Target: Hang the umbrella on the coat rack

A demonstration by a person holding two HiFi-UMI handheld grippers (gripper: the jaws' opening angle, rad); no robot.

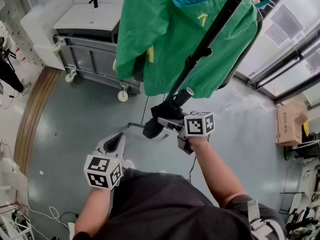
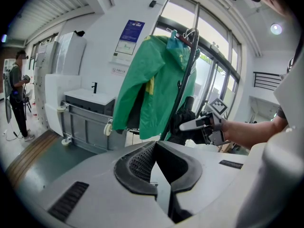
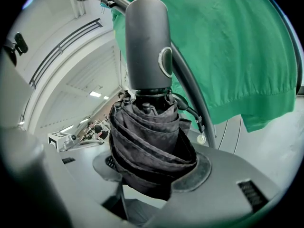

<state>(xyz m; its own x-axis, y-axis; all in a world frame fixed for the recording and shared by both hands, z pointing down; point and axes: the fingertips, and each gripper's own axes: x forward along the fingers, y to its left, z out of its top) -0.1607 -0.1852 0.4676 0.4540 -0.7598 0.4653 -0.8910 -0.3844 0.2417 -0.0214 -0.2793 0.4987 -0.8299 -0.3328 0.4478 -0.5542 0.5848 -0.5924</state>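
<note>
Slanting umbrella (image 1: 161, 113) points handle-up beside coat rack (image 1: 215, 31).

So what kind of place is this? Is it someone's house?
Probably not a house, more like a workroom or lab: a grey cabinet on wheels with a tap on top, tall glass windows, a printed notice on the wall and a cardboard box on the bare floor.

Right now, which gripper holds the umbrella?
The right gripper, shut on the folded black umbrella; the left gripper is shut with nothing between its jaws.
</note>
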